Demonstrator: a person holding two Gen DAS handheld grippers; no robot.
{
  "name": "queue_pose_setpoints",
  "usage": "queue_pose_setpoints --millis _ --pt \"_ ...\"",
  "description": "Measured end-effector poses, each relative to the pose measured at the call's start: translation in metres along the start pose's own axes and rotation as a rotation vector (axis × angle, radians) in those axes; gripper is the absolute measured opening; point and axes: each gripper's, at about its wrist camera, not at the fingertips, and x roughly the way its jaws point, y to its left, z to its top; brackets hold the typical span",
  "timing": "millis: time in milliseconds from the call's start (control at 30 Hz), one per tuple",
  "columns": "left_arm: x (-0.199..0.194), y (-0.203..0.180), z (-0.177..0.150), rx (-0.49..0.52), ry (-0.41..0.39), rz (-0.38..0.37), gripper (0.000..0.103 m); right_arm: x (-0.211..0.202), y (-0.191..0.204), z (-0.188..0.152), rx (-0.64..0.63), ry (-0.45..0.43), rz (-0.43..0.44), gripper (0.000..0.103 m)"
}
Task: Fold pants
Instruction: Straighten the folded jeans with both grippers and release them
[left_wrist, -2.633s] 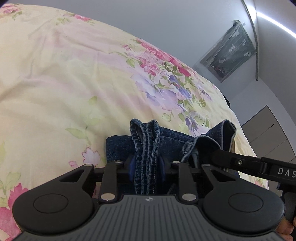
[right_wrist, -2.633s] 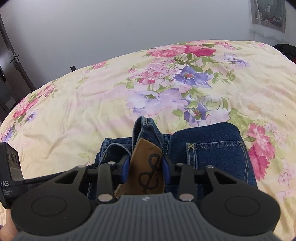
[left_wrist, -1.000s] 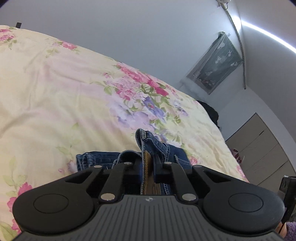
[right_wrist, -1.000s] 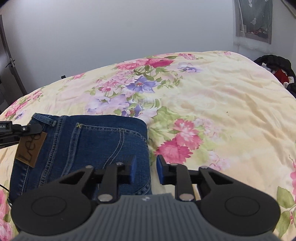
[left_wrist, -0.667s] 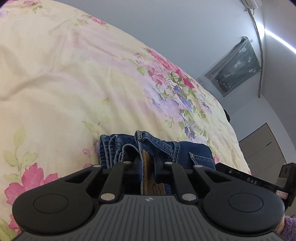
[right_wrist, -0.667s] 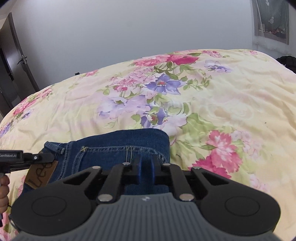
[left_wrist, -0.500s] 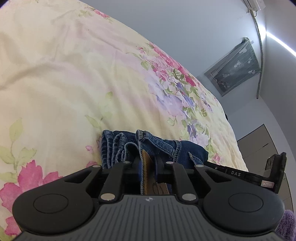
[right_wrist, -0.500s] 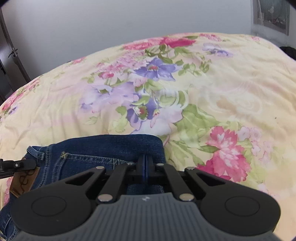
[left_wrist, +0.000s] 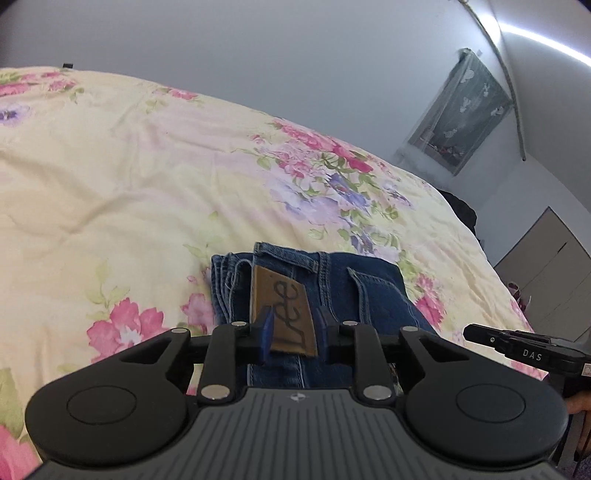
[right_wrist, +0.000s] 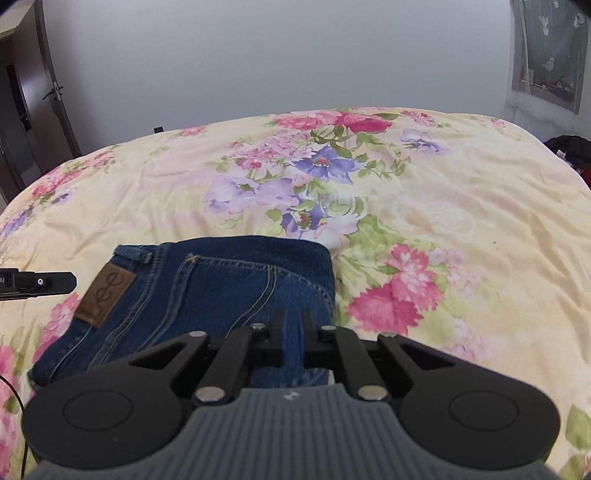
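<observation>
With the left gripper (left_wrist: 293, 326) opening, clear of the folded dark-blue denim pants (right_wrist: 207, 291) ahead, lift straight away; the right gripper (right_wrist: 292, 334), closed empty, follows without snagging.

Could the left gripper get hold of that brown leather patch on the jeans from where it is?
Probably yes: the left gripper has its jaws opening around the brown leather patch on the jeans, with nothing between.

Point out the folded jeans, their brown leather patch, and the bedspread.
folded jeans (right_wrist: 229, 280): right wrist view, back pocket area.
brown leather patch (right_wrist: 105, 295): right wrist view, patch centre.
bedspread (right_wrist: 461, 206): right wrist view, bare yellow fabric.
</observation>
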Motion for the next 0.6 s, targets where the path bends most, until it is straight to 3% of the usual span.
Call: queue_pose_setpoints --millis 200,300,433,600 --pt "-0.016 -0.015 -0.040 0.007 0.038 0.012 0.014 -0.046 0.002 -0.067 0.067 -0.007 -0.045 0.002" --pt "-0.006 -0.008 -0.058 -0.019 0.074 0.063 0.011 -0.042 0.005 -0.092 0.107 0.023 -0.067 0.002" --pt "0.008 0.010 -0.073 -0.106 0.101 0.063 0.017 -0.021 0.002 -0.118 0.163 0.077 -0.091 0.001" --pt "0.008 0.015 -0.080 -0.122 0.077 0.055 0.016 -0.014 0.001 -0.122 0.186 0.075 -0.097 0.000"
